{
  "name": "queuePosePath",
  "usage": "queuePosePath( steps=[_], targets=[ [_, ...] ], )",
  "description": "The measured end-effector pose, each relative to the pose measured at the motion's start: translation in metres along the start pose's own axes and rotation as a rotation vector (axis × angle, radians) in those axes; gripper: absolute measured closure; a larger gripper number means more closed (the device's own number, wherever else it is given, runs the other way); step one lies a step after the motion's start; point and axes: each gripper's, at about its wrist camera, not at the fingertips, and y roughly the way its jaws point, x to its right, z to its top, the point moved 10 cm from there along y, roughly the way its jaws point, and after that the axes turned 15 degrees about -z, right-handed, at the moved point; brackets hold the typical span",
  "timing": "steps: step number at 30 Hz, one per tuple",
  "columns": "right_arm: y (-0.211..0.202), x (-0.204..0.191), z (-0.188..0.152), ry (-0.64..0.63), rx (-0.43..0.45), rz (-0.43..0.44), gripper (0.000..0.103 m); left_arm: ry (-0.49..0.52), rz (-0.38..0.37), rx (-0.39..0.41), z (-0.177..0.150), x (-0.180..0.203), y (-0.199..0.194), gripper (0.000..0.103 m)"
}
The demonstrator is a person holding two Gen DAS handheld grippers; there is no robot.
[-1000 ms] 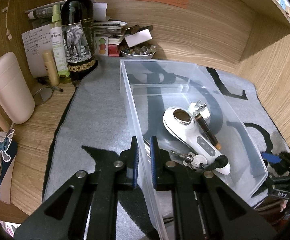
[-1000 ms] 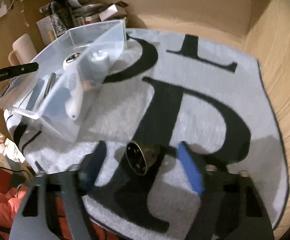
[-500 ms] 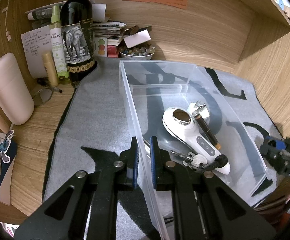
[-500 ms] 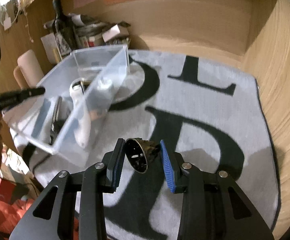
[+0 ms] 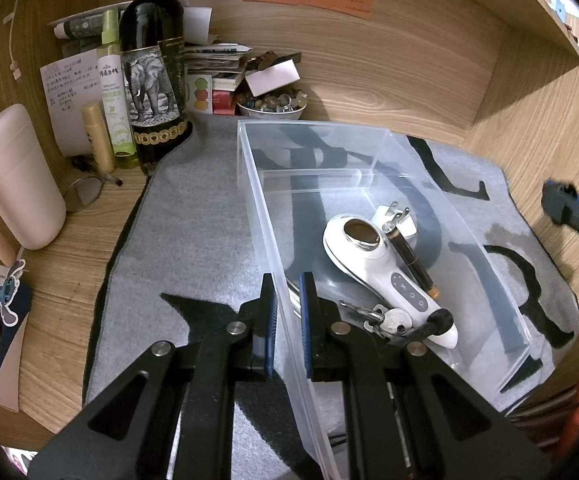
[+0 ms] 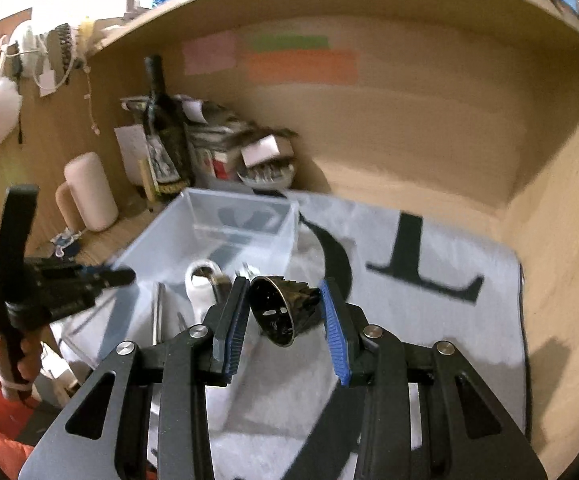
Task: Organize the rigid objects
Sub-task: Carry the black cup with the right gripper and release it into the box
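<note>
The right gripper (image 6: 285, 316), closed on a small metal cone (image 6: 279, 308), must next carry it over the clear bin (image 6: 245, 216) ahead-left, whose wall the left gripper (image 5: 287, 320) pinches.

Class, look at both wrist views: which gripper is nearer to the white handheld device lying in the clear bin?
Left. The left gripper is clamped on the clear bin's near wall beside the white handheld device; the right gripper is outside the bin, holding a dark metal cup.

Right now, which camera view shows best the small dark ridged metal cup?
The right wrist view: the metal cup sits centred between the right tool's pads. The left wrist view shows only that tool at its edge, not the cup.
</note>
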Motion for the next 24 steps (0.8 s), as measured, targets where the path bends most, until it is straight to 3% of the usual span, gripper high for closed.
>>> queuePosePath(
  steps=[11,24],
  targets=[
    [0.006,-0.044,0.029,-0.084,0.048,0.062,0.070,-0.001,-0.003,0.002,0.000,0.000,0.000,0.093],
    [0.050,-0.083,0.013,-0.145,-0.064,0.123,0.070,-0.006,-0.011,0.005,0.000,0.002,0.000,0.093]
  ],
)
